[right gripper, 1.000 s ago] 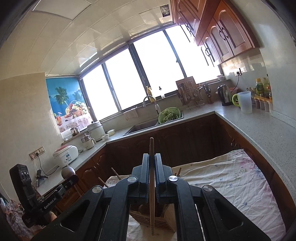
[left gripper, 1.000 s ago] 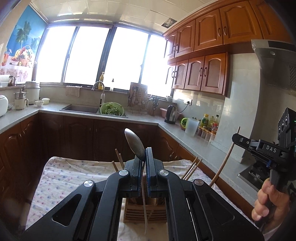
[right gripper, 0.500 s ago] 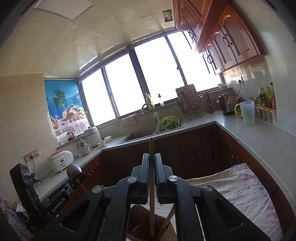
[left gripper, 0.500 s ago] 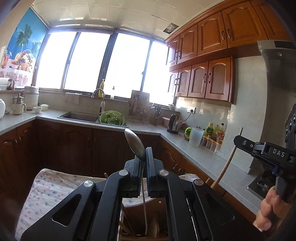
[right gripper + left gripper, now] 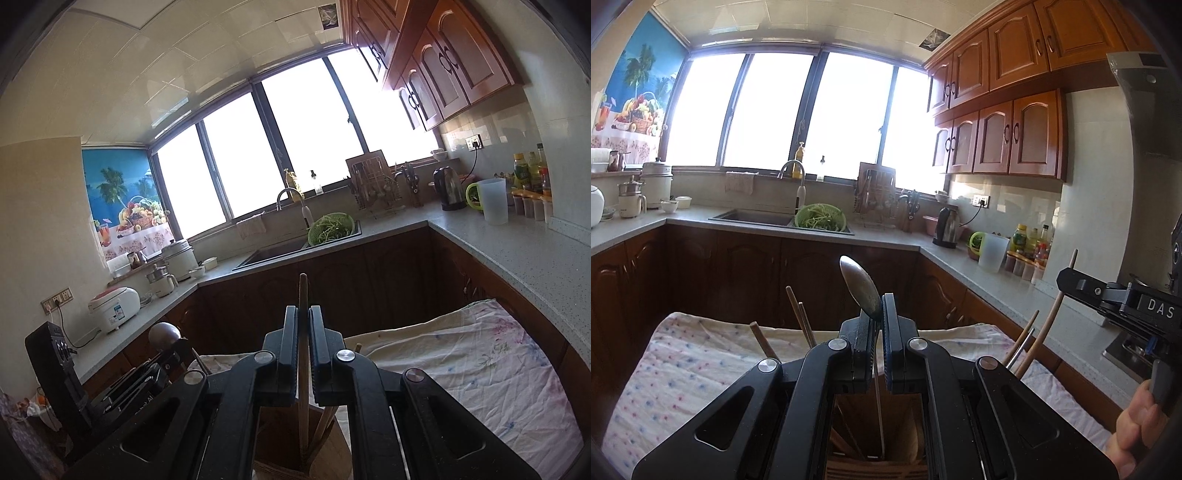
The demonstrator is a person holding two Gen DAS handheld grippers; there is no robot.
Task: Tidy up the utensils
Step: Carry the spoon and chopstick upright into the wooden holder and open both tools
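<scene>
Right gripper [image 5: 303,332] clamped on a wooden chopstick [image 5: 303,295], held upright; stick's top rises above the fingertips, lower end runs down into a wooden utensil holder [image 5: 332,450] directly below. A second wooden stick [image 5: 327,421] leans inside the same holder. Holder sits on a floral cloth [image 5: 480,362]. Lower left: left gripper [image 5: 173,350] with a metal spoon's bowl [image 5: 164,332] showing above its fingers; whether it grips cannot be judged here. Background: sink [image 5: 273,253], green colander of greens [image 5: 330,229], kettle [image 5: 448,188], rice cooker [image 5: 114,308] on the counter.
</scene>
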